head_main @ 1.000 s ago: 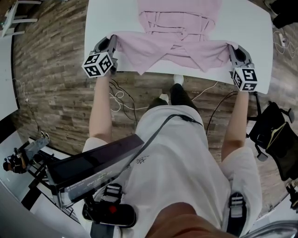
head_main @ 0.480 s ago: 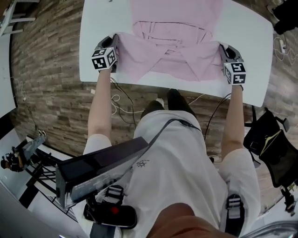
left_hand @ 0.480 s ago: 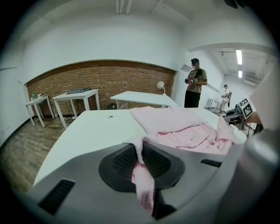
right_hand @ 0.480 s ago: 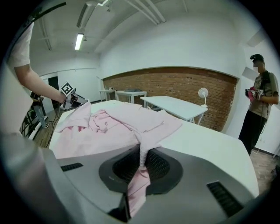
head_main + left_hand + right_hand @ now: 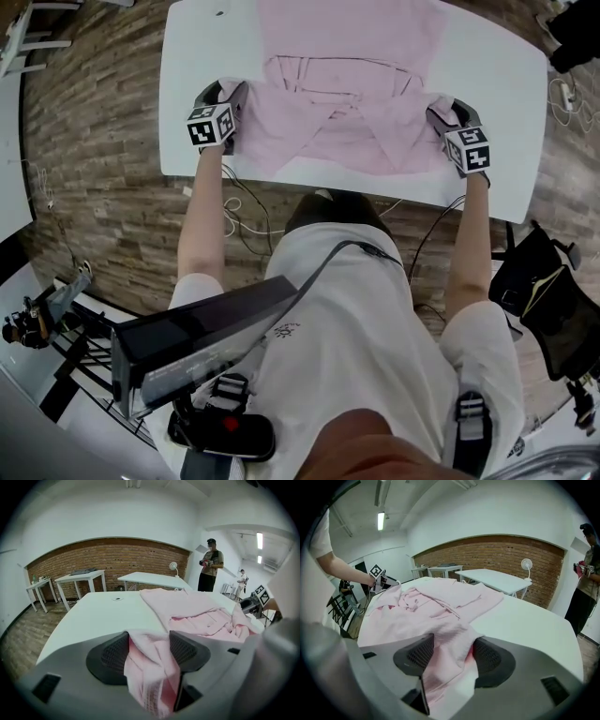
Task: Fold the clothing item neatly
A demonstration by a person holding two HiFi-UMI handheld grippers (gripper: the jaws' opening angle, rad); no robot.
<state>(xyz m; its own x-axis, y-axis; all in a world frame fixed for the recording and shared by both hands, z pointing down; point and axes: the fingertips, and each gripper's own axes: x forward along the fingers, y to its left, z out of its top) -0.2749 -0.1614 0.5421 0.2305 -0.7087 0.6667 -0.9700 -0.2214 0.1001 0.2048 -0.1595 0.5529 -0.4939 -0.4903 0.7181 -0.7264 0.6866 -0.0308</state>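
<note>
Shirt (image 5: 347, 94), pink, thin, judged light and limp: the head view shows it spread on the white table (image 5: 187, 56), with the left gripper (image 5: 228, 94) and right gripper (image 5: 442, 111) at the near fold's outer corners. Left gripper view: jaws just opened, standing apart, a bunched corner lying loose between the pads (image 5: 112, 656). Right gripper view: likewise apart, cloth draped between them; best pinched at corners or hems, both sides together.

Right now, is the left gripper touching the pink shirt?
Touching. The left gripper view shows the shirt bunched between the jaws of the left gripper, which have just been opening, and lying against both pads.
</note>
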